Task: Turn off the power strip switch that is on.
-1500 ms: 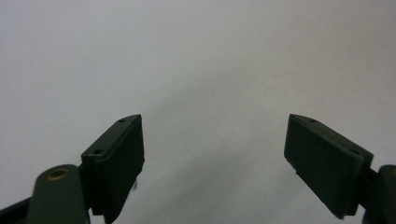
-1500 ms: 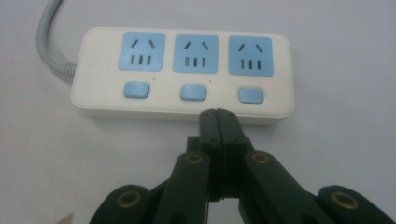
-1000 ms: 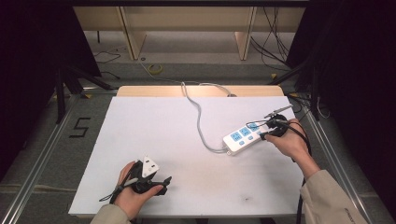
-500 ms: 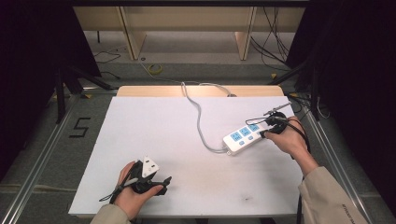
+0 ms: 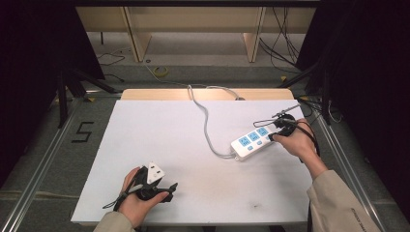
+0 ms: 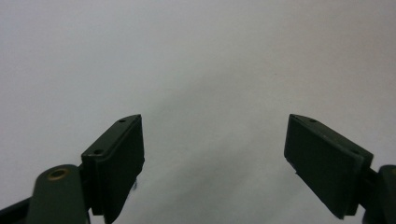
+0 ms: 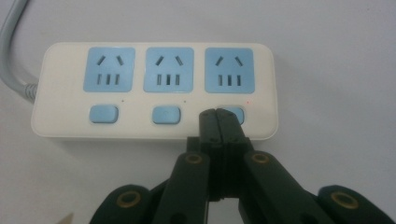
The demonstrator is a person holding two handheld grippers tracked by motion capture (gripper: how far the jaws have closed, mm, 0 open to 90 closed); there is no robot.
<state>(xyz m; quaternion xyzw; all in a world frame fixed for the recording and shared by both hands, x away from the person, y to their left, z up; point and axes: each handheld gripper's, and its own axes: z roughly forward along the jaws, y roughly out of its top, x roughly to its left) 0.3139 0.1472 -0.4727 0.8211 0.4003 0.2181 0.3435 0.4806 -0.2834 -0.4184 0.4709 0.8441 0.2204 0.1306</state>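
My right gripper (image 7: 218,114), jaws pressed together, tips a pale-blue rounded button on the glossy cream power strip (image 7: 154,88); left gripper (image 6: 212,154) gapes at seven o'clock.

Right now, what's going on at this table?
A person is working a white power strip with hand-held tongs. The right tongs are shut, with nothing between the jaws, and their tip sits on the strip's rightmost blue switch button, apparently pressing it; a small red dot shows just above that button. The left tongs are open over the bare white table near the front edge, holding nothing. The strip's grey cord trails toward the table's far edge.
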